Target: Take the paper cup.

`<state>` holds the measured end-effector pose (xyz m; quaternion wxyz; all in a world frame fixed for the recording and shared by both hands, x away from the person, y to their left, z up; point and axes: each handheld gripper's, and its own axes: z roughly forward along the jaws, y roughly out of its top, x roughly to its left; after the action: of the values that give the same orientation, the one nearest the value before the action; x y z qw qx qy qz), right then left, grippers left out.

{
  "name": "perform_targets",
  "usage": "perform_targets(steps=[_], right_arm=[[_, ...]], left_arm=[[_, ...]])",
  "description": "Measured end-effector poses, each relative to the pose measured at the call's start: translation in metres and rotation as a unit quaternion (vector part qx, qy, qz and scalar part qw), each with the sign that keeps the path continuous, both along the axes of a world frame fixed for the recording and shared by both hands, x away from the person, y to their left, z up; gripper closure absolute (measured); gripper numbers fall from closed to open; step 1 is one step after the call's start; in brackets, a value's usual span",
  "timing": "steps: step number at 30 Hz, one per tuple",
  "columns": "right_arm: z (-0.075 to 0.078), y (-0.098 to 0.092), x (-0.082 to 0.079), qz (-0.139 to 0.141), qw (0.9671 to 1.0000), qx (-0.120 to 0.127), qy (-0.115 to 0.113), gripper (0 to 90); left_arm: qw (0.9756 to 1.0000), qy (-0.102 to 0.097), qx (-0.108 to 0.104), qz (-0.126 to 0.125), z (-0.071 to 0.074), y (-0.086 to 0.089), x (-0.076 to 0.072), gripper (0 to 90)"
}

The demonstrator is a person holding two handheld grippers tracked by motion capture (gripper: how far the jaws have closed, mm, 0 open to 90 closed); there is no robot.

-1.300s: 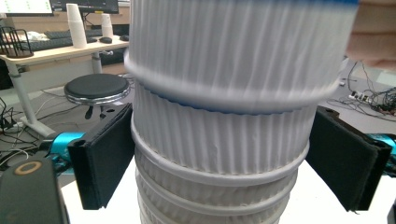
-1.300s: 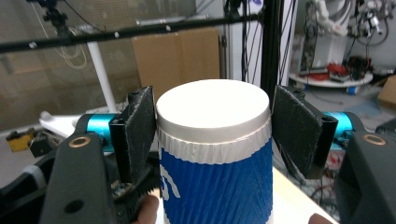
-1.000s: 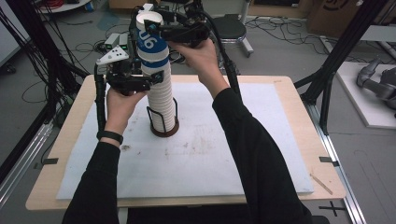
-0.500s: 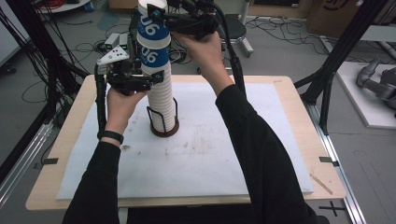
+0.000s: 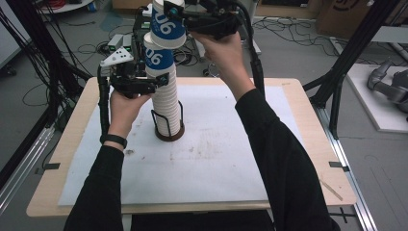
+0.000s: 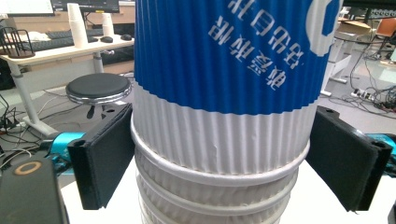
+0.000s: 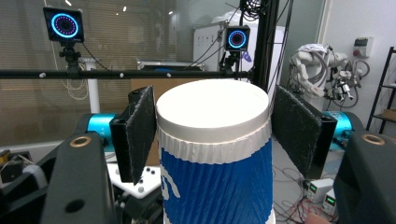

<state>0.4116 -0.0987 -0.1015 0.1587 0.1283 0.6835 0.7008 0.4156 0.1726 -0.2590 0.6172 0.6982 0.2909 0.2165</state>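
- The right gripper (image 5: pixel 179 19) is pinching the upturned blue-and-white ribbed paper cup (image 5: pixel 167 25) near its closed base, and its pads (image 7: pixel 140 130) are pressing on both sides of the white base in the right gripper view.
- Compared with a second ago, that cup is sitting higher and leaning more to the right; it is coming off the tall stack of white ribbed paper cups (image 5: pixel 166 103), whereas earlier it was seated close on the cup beneath.
- A second blue-banded cup (image 5: pixel 159 60) is now showing as the top of the stack.
- The left gripper (image 5: pixel 146 83) is bracing the stack just below the blue band; its jaws are hugging the cup rims (image 6: pixel 219 172), and the hand is keeping to the same spot as before.
- The stack is standing in a dark wire cup holder (image 5: pixel 169 126) on the white mat (image 5: pixel 221 159) over the wooden table (image 5: pixel 308 144).
- My reading: separation is nearly done, and the stack is holding steady, so the lifted cup should soon be clear to be set elsewhere.
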Motion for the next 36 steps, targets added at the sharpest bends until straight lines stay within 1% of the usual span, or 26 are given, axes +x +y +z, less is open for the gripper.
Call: perform_targets(steps=[4, 6, 13, 14, 16, 19, 21, 23, 26, 27, 28, 30, 31, 33, 34, 36], right_arm=[[0.000, -0.014, -0.005, 0.001, 1.0000, -0.006, -0.003, 32.9], [0.000, -0.021, -0.008, 0.000, 1.0000, -0.006, -0.005, 32.9], [-0.006, -0.041, -0.013, -0.005, 0.9998, -0.016, -0.006, 32.9], [-0.009, -0.046, -0.013, -0.006, 0.9999, -0.015, -0.003, 32.9], [-0.010, -0.048, -0.013, -0.006, 0.9999, -0.016, -0.002, 32.9], [-0.014, -0.054, -0.014, -0.008, 0.9998, -0.016, 0.000, 32.9], [-0.017, -0.058, -0.014, -0.008, 0.9998, -0.018, 0.000, 32.9], [-0.021, -0.062, -0.015, -0.007, 0.9998, -0.020, 0.005, 32.9], [-0.027, -0.067, -0.017, -0.006, 0.9996, -0.025, 0.005, 32.9], [-0.029, -0.069, -0.018, -0.007, 0.9996, -0.028, 0.006, 32.9], [-0.030, -0.071, -0.019, -0.007, 0.9995, -0.029, 0.005, 32.9], [-0.036, -0.077, -0.022, -0.005, 0.9995, -0.030, 0.008, 32.9], [-0.037, -0.079, -0.023, -0.005, 0.9995, -0.030, 0.010, 32.9], [-0.041, -0.084, -0.025, -0.005, 0.9994, -0.031, 0.011, 32.9], [-0.044, -0.086, -0.026, -0.004, 0.9994, -0.032, 0.014, 32.9], [-0.050, -0.091, -0.028, -0.003, 0.9993, -0.034, 0.018, 32.9]], left_arm=[[1.0000, -0.002, 0.005, 0.002, 0.001, 0.000, -0.001, 12.6], [1.0000, -0.002, 0.006, 0.002, 0.001, 0.000, -0.001, 12.5], [0.9999, -0.002, 0.009, 0.005, 0.001, -0.001, -0.002, 11.9], [1.0000, -0.001, 0.007, 0.004, 0.001, -0.001, -0.002, 9.0], [0.9999, -0.002, 0.010, 0.006, 0.001, -0.001, -0.002, 7.3], [0.9999, -0.003, 0.006, 0.010, 0.002, -0.001, -0.002, 6.6], [0.9999, -0.002, 0.006, 0.009, 0.002, 0.000, -0.003, 5.5], [0.9999, -0.004, 0.009, 0.011, 0.003, 0.002, -0.005, 4.4], [0.9998, -0.008, 0.012, 0.014, 0.005, 0.004, -0.009, 4.4], [0.9997, -0.009, 0.016, 0.014, 0.006, 0.005, -0.011, 4.4], [0.9996, -0.010, 0.018, 0.021, 0.006, 0.007, -0.014, 4.4], [0.9996, -0.012, 0.015, 0.020, 0.007, 0.010, -0.018, 4.4], [0.9995, -0.015, 0.017, 0.022, 0.007, 0.012, -0.020, 4.4], [0.9996, -0.016, 0.014, 0.017, 0.007, 0.015, -0.024, 4.4], [0.9995, -0.017, 0.015, 0.019, 0.006, 0.016, -0.027, 4.4], [0.9996, -0.017, 0.018, 0.016, 0.005, 0.017, -0.031, 4.5]])
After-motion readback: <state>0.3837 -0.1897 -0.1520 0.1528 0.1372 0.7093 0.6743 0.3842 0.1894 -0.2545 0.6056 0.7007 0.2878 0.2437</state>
